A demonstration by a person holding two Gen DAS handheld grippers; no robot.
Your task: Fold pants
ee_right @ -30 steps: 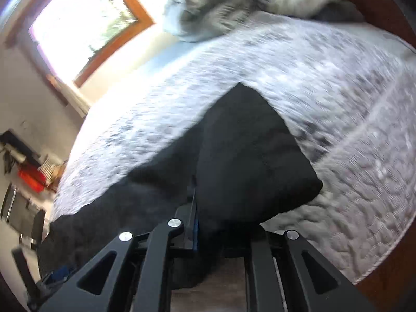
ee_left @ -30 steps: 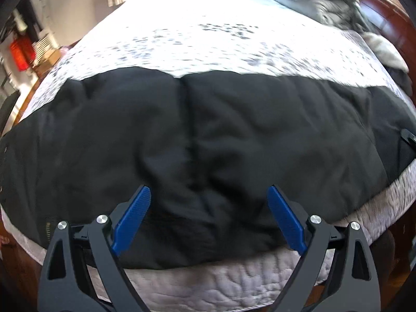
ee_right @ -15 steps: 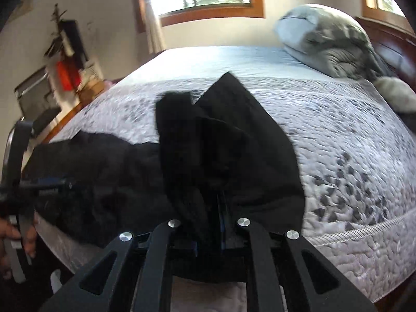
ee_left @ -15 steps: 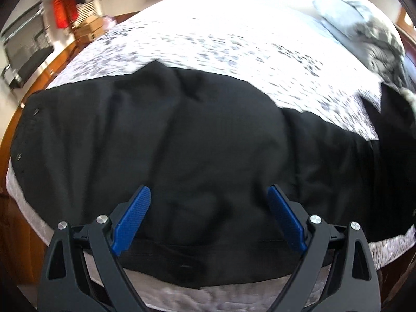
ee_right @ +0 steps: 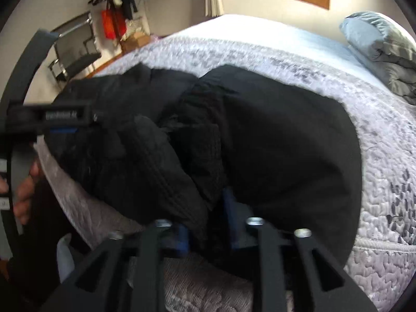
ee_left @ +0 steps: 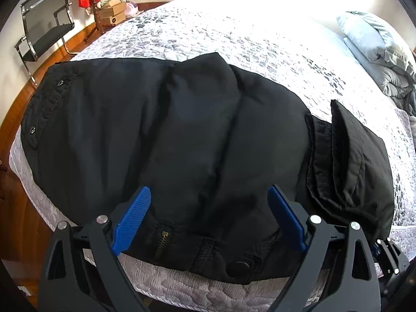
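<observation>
Our left gripper (ee_left: 209, 218) stands wide open over the waistband of the black pants (ee_left: 182, 135), holding nothing. Our right gripper (ee_right: 208, 223) has just been parting its jaws, a bunched fold of leg cloth lying loose between the blue pads. The pants lie across the near edge of the quilted bed (ee_left: 260, 39), with bare quilt beyond toward the pillow (ee_left: 369, 36).

The right wrist view is blurred by motion. There the bunched black fabric pants (ee_right: 273, 156) cover the blue pads of the right claw (ee_right: 208, 223), so contact is unclear. In the left wrist view, the grey folded blanket (ee_left: 377, 52) is cut by the edge.
</observation>
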